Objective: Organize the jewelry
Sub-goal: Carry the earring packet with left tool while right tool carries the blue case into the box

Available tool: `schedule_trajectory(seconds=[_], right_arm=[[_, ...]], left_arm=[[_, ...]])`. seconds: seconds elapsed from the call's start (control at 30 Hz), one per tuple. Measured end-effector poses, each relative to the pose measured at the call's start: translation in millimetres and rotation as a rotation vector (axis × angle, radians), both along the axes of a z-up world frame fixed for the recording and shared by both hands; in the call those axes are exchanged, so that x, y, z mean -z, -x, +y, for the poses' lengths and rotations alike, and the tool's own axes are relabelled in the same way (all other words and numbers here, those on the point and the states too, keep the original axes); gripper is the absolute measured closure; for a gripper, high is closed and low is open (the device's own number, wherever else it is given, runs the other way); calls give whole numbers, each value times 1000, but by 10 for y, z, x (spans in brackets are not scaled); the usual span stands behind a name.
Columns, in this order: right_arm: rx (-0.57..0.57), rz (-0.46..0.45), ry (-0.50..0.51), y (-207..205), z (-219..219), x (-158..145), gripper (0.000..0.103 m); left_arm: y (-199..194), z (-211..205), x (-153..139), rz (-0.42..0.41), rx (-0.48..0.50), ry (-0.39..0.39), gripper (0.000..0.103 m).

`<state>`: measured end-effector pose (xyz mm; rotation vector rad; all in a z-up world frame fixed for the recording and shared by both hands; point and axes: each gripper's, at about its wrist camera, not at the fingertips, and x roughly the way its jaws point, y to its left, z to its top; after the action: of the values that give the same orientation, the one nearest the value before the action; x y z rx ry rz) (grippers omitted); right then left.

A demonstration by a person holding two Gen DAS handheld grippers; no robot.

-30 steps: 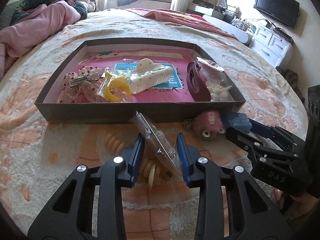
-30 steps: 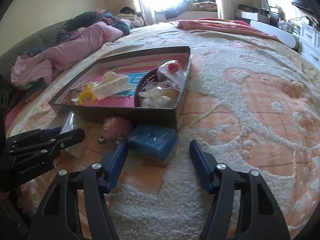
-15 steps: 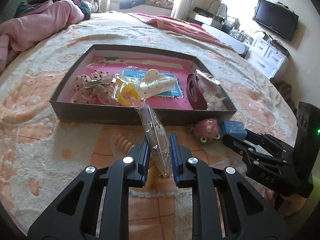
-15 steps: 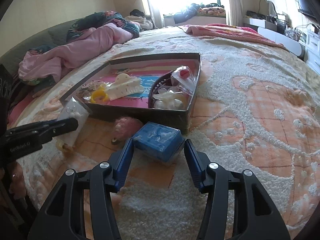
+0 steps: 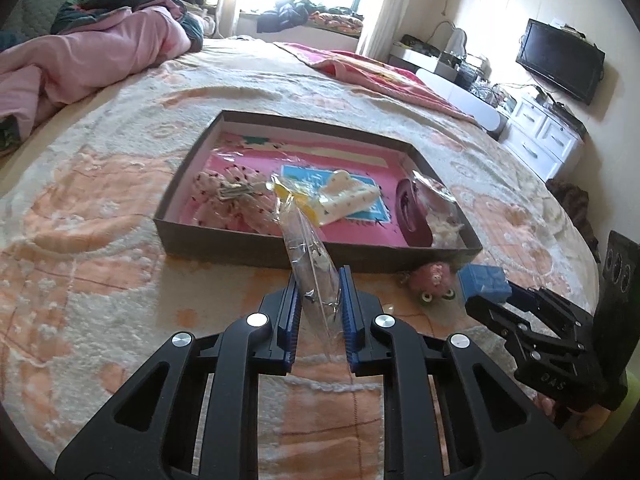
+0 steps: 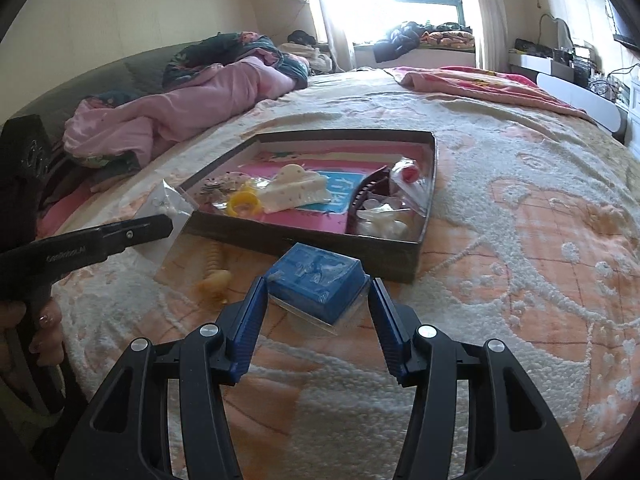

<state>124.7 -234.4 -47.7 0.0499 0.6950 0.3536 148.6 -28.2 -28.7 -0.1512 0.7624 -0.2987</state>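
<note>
Both claws carry something: my left gripper is clenched on a clear packet, my right gripper clamps a blue box, both lifted before the tray. Clips and packets lie inside already; a beige piece and pink plush wait on the bedspread. Writing on the grippers is too blurred to read.
</note>
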Motion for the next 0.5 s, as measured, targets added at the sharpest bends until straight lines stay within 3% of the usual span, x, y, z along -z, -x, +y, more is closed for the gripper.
schedule_trajectory(seconds=[0.5], right_arm=[[-41,-31,-8,-99,228,-167,53]], left_arm=[[-88,145,-87,-34,-52,2,91]])
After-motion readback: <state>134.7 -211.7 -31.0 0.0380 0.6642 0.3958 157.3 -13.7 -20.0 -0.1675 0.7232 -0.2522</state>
